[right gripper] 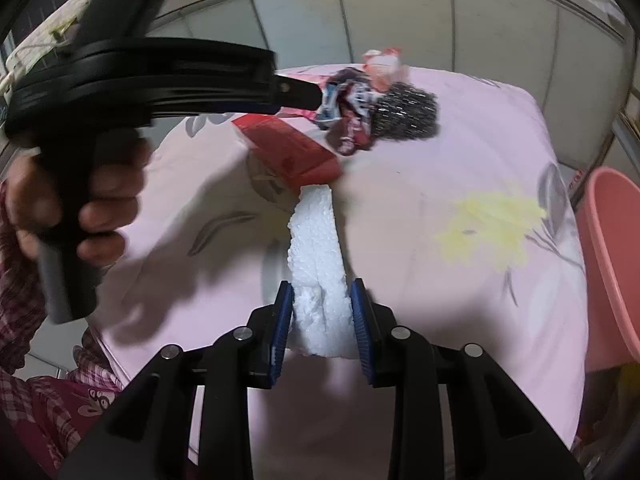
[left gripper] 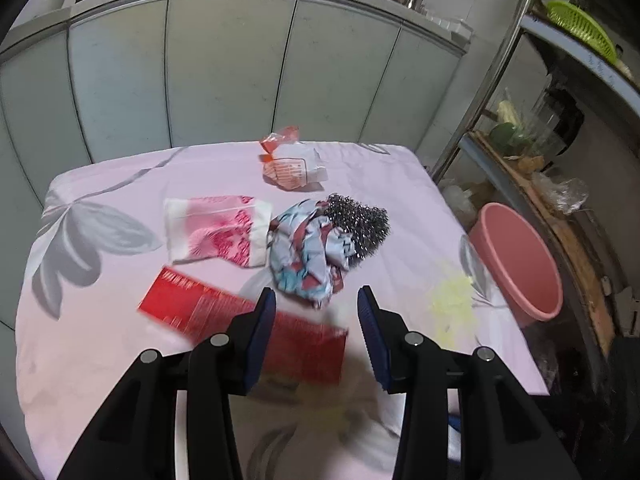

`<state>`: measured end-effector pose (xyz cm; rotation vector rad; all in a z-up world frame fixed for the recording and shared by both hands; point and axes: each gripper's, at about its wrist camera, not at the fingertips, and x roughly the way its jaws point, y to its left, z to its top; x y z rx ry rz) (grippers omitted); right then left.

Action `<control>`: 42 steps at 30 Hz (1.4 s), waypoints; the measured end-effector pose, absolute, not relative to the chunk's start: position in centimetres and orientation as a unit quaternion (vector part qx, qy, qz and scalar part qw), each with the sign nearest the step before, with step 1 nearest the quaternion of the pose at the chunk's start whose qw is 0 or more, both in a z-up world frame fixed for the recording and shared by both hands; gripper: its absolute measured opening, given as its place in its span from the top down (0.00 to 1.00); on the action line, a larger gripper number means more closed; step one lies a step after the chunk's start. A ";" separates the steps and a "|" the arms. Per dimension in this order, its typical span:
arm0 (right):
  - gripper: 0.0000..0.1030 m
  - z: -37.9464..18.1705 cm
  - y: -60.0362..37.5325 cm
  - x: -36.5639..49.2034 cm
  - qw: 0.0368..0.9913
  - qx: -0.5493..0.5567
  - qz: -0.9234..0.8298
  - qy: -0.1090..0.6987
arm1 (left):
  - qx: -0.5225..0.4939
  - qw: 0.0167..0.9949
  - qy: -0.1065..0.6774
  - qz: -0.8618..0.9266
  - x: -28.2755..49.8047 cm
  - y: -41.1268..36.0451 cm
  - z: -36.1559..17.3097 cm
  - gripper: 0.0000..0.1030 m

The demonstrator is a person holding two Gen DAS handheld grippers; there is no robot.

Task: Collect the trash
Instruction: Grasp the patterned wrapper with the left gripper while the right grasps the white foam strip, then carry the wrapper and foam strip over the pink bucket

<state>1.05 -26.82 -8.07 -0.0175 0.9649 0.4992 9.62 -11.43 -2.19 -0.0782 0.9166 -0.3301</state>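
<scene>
My right gripper [right gripper: 322,285] is shut on the near end of a long white foam piece [right gripper: 316,240], which reaches forward over the pink flowered cloth [right gripper: 440,160]. My left gripper [left gripper: 316,294] is open and holds nothing. It hangs over a flat red packet [left gripper: 240,316], just short of a crumpled blue, red and white wrapper [left gripper: 308,256]. A steel wool scourer [left gripper: 360,220] lies against that wrapper. A pink-and-white bag [left gripper: 218,230] lies to the left, and an orange-and-white wrapper [left gripper: 288,164] lies farther back. In the right wrist view a hand [right gripper: 100,208] grips the left tool's handle.
A pink bucket [left gripper: 520,264] stands off the table's right edge. Behind it is a metal shelf rack [left gripper: 500,80] with jars, bags and a green basket [left gripper: 580,28]. Pale cabinet doors [left gripper: 228,72] close off the far side. A plaid sleeve [right gripper: 16,300] is at the near left.
</scene>
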 end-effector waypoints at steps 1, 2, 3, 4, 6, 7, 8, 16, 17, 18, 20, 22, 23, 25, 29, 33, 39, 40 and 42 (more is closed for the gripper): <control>0.71 -8.1 -27.1 1.0 0.857 -0.005 0.236 0.459 | -0.033 0.883 0.443 -0.154 10.1 -11.8 -2.6 0.59; 0.71 -8.2 -27.5 1.0 0.857 -0.001 0.233 0.459 | -0.029 0.881 0.448 -0.147 10.8 -12.3 -3.0 0.60; 0.71 -8.2 -27.6 0.9 0.858 0.001 0.232 0.459 | -0.028 0.880 0.452 -0.144 11.2 -12.4 -3.4 0.60; 0.71 -8.2 -27.8 1.0 0.858 0.004 0.231 0.459 | -0.027 0.879 0.454 -0.141 11.5 -12.6 -3.7 0.60; 0.71 -8.2 -27.9 1.1 0.858 0.007 0.231 0.458 | -0.021 0.884 0.451 -0.123 12.1 -12.8 -4.1 0.60; 0.71 -8.3 -27.9 1.2 0.859 0.008 0.231 0.458 | -0.021 0.885 0.451 -0.119 12.3 -12.8 -4.3 0.60; 0.71 -8.3 -28.0 1.2 0.858 0.009 0.232 0.457 | -0.025 0.885 0.450 -0.114 12.5 -12.7 -4.5 0.60; 0.71 -8.2 -27.8 1.0 0.859 0.010 0.233 0.456 | -0.054 0.887 0.443 -0.116 12.3 -11.1 -4.6 0.94; 0.71 -8.1 -27.7 0.9 0.860 0.009 0.233 0.455 | -0.054 0.889 0.439 -0.115 11.9 -11.0 -4.4 0.96; 0.71 -8.0 -27.7 0.8 0.860 0.009 0.232 0.454 | -0.055 0.891 0.435 -0.117 11.6 -10.9 -4.2 0.96; 0.71 -7.8 -27.6 0.6 0.862 0.007 0.231 0.451 | -0.060 0.894 0.427 -0.121 10.8 -10.6 -3.5 0.96; 0.71 -7.5 -27.4 0.3 0.864 0.005 0.233 0.447 | -0.061 0.898 0.418 -0.124 10.0 -10.3 -2.8 0.96; 0.71 -7.4 -27.3 0.2 0.865 0.004 0.234 0.444 | -0.060 0.900 0.415 -0.124 9.7 -10.3 -2.6 0.96; 0.71 -7.3 -27.3 -0.2 0.866 0.002 0.236 0.440 | -0.062 0.903 0.406 -0.125 8.8 -9.9 -1.9 0.96; 0.71 -7.0 -27.1 -0.7 0.869 0.000 0.241 0.432 | -0.069 0.909 0.391 -0.125 6.7 -9.0 -0.5 0.96; 0.71 -6.7 -26.9 -1.2 0.872 -0.004 0.245 0.423 | -0.074 0.915 0.379 -0.119 4.7 -7.9 0.7 0.96; 0.71 -5.7 -27.2 -1.6 0.880 -0.003 0.239 0.410 | -0.079 0.921 0.361 -0.119 3.0 -6.9 2.4 0.96; 0.71 -5.5 -27.4 -1.6 0.882 -0.002 0.237 0.408 | -0.079 0.922 0.359 -0.121 2.8 -7.0 2.6 0.96; 0.71 -5.0 -27.8 -1.8 0.886 0.000 0.231 0.401 | -0.077 0.924 0.352 -0.125 2.4 -7.2 3.3 0.96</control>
